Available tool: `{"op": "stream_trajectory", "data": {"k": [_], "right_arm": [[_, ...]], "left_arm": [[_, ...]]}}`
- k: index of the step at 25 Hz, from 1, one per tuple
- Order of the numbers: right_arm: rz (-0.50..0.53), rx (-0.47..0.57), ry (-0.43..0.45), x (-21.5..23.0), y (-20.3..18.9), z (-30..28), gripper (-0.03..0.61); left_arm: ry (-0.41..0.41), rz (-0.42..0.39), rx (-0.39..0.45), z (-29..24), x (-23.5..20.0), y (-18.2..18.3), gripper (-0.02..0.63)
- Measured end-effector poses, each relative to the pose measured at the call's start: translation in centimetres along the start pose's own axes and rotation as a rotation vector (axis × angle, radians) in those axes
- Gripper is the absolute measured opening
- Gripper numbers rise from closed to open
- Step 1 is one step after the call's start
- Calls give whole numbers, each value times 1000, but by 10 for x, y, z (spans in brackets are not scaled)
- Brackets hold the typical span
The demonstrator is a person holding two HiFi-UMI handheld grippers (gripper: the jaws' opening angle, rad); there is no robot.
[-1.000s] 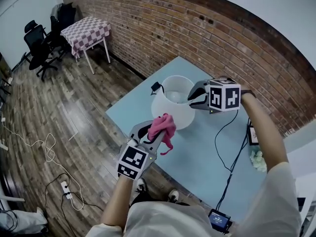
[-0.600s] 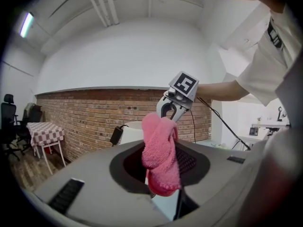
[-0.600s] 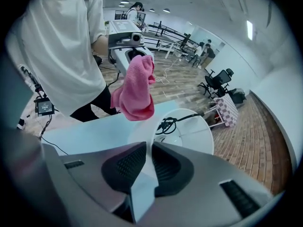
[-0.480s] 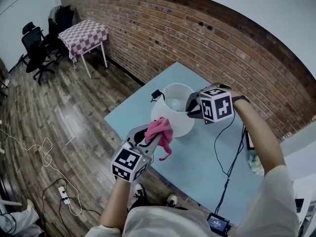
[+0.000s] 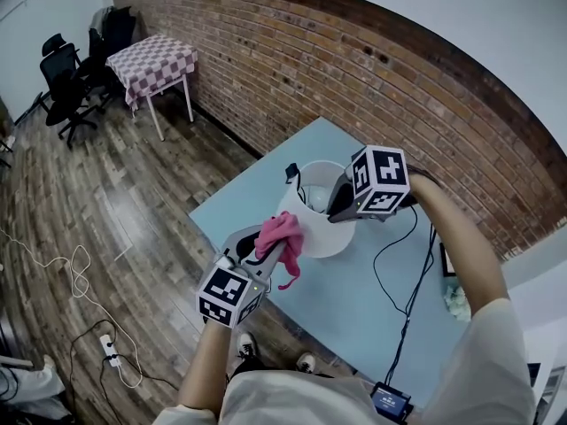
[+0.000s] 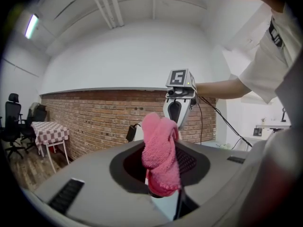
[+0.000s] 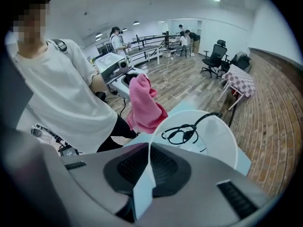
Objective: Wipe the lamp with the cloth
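The lamp [image 5: 321, 235] stands on a pale blue table [image 5: 354, 282] near the brick wall [image 5: 354, 69], above a wood floor [image 5: 115, 211]. The left gripper [image 5: 268, 244] clamps the cloth [image 5: 282, 231] just beside the shade. The right gripper [image 5: 336, 209] pinches the rim.

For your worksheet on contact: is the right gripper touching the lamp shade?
Touching. The right gripper view shows the right gripper with its jaws closed on the thin white rim of the lamp shade.
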State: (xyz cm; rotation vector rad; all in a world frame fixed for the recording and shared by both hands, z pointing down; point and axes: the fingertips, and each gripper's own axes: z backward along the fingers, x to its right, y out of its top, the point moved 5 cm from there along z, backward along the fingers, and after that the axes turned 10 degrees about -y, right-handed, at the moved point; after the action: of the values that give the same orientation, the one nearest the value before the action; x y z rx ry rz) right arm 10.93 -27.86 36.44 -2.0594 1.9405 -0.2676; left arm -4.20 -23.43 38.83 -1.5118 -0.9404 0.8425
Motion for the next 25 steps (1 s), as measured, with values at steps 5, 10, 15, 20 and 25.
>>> {"op": "stream_trajectory", "data": {"k": [5,10,15,20,25], "right_arm": [[-139,46,-22,7,6,0,31],[-337,47,-24,-2,7,-6,29],[-543,68,-128,2,22,-10,28],[-708,53,-143,12,32,-16,26],[-883,79,-101,25,46,-22,26]], "left_arm": [[-2,-10,-1,7,-13,-1,138],[-45,-13,-7,2,-23,-4,138],[-105,-31,-29,-5,-29,-5,138],[-128,-47,-41,1,-43,-6,138],[-124,-58,-58,9,-56,-15,138]]}}
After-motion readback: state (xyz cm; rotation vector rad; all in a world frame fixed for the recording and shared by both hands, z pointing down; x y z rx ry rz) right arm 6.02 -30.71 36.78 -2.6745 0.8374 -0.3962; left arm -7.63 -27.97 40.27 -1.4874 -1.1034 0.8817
